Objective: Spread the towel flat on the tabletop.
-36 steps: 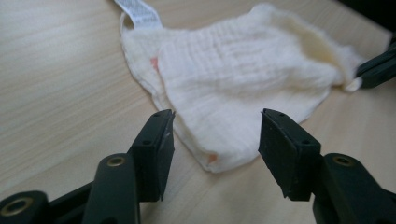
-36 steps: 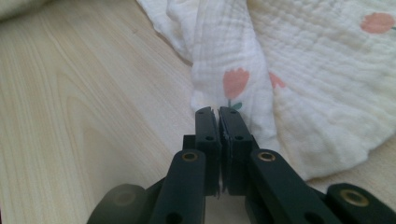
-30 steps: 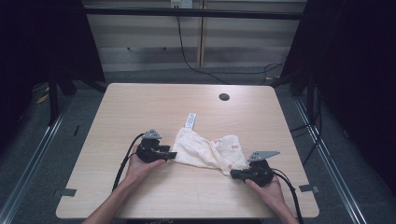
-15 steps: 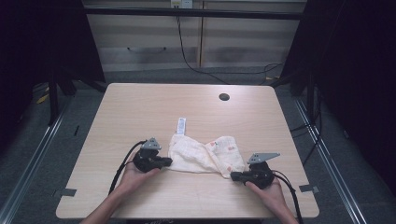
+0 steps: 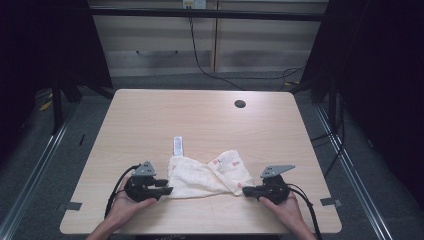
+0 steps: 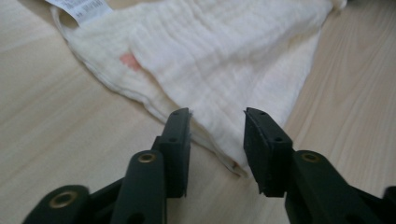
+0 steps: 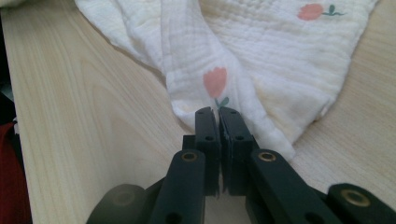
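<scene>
Pale wood table (image 5: pixel 150 120) carries a cream muslin cloth (image 5: pixel 205 175) near its front edge, its white label (image 5: pixel 178 145) lying flat behind. The left gripper (image 5: pixel 167 190) has just been opening; its jaws stand apart around the cloth's corner, pads clear. A dark hole (image 5: pixel 240 104) sits well apart. The right gripper (image 5: pixel 246 190) is clamped on the cloth's right corner, whose tip is hidden between the jaws.

Cloth (image 5: pixel 207 176): cream white, crinkled weave, printed with small pink tulips on green stems.
Label (image 5: pixel 178 145): white with grey print, at the cloth's upper left corner in the high view.
Table (image 5: pixel 150 120): pale wood grain, with a dark round hole (image 5: pixel 240 104) at upper right.
Left gripper (image 5: pixel 163 186): black, grey plate on top.
Right gripper (image 5: pixel 248 190): black, grey plate on top.
Floor (image 5: pixel 55 145): dark grey.
</scene>
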The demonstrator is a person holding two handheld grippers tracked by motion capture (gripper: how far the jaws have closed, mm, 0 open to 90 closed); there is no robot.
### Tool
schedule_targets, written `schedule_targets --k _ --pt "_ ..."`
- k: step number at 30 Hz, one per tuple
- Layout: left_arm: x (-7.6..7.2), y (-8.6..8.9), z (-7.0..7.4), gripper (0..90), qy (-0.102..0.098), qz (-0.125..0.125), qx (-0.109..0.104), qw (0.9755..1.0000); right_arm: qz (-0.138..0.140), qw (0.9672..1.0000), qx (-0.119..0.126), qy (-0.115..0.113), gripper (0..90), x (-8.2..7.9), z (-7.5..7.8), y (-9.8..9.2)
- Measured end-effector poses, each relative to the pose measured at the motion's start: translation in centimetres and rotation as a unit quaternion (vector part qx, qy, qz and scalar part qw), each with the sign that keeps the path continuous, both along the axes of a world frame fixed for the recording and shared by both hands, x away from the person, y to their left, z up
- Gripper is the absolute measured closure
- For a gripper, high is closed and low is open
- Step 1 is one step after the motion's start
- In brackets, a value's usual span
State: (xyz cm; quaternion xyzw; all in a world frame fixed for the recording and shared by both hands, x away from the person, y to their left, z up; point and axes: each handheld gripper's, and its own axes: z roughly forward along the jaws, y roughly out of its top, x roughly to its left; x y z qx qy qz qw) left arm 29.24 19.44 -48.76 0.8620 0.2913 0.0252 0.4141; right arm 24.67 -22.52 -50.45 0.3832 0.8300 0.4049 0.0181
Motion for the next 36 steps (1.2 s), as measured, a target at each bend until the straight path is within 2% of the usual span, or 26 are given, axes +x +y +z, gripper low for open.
schedule_targets --k 4,7,8,9,11,14,16,18,19,21,22,23,27,29,30,31,32,33,34,36 --pt "1.9 -0.2 1.3 53.7 -0.004 0.01 -0.037 0.9992 0.003 1.0 0.0 -0.003 86.9 0.0 0.0 0.0" --pt "3.7 -1.1 1.5 57.4 -0.003 0.01 -0.033 0.9994 0.003 1.0 0.001 -0.002 86.9 0.0 0.0 0.0" --pt "4.9 -1.9 1.1 61.1 0.007 0.008 -0.037 0.9993 0.002 1.0 0.001 -0.003 86.9 0.0 0.0 0.0" --pt "4.9 -1.9 1.1 63.6 0.007 0.008 -0.037 0.9993 0.003 1.0 0.001 -0.003 86.8 0.0 0.0 0.0" --pt "6.3 -2.8 0.3 68.0 0.007 0.003 -0.026 0.9996 0.003 1.0 0.001 -0.003 86.7 0.0 0.0 0.0" --pt "6.9 -3.2 -0.1 68.1 0.005 0.012 -0.017 0.9998 0.003 1.0 0.002 -0.002 86.8 0.0 0.0 0.0" --pt "7.2 -3.2 -0.5 68.0 0.012 0.02 -0.022 0.9995 0.004 1.0 0.003 -0.003 86.8 0.0 -0.1 -0.1" --pt "7.2 -3.5 -0.8 67.7 0.008 0.02 -0.018 0.9996 0.006 1.0 0.005 -0.003 86.7 0.1 -0.1 -0.1" --pt "7.1 -3.6 -0.9 67.7 0.001 0.024 -0.007 0.9997 0.004 1.0 0.006 0.0 86.7 0.1 -0.1 -0.2" --pt "7.2 -3.9 -1.2 67.7 0.001 0.023 -0.003 0.9997 0.004 1.0 0.006 0.0 86.7 0.1 -0.1 -0.2" --pt "7.1 -4.0 -1.3 67.2 -0.002 0.024 0.006 0.9997 0.004 1.0 0.006 0.0 86.7 0.1 -0.1 -0.2" --pt "7.1 -4.1 -1.5 62.3 -0.003 0.015 0.015 0.9998 0.004 1.0 0.005 0.0 86.7 0.0 -0.1 -0.1" --pt "6.5 -4.5 -1.5 59.9 -0.027 -0.001 0.034 0.999 0.004 1.0 0.007 0.001 86.5 0.1 -0.1 -0.2" --pt "6.1 -4.6 -1.6 64.5 -0.05 -0.005 0.048 0.9976 0.004 1.0 0.006 0.001 86.4 0.1 -0.1 -0.2" --pt "6.0 -4.6 -1.5 64.5 -0.05 -0.006 0.046 0.9977 0.004 1.0 0.006 0.001 86.4 0.1 -0.1 -0.2" --pt "5.9 -4.6 -1.5 73.0 -0.056 -0.01 0.05 0.9971 0.003 1.0 0.006 0.001 86.4 0.1 -0.1 -0.1" --pt "5.8 -4.6 -1.5 73.0 -0.058 -0.01 0.05 0.997 0.003 1.0 0.006 0.001 86.4 0.1 -0.1 -0.1" --pt "5.7 -4.6 -1.6 78.4 -0.06 -0.007 0.044 0.9972 0.003 1.0 0.005 0.001 86.4 0.0 -0.1 -0.1" --pt "5.6 -4.5 -1.6 78.4 -0.063 -0.007 0.049 0.9967 0.003 1.0 0.005 0.001 86.4 0.0 -0.1 -0.1" --pt "5.6 -4.5 -1.6 81.1 -0.061 -0.002 0.043 0.9972 0.002 1.0 0.005 0.001 86.4 0.0 -0.1 -0.1"
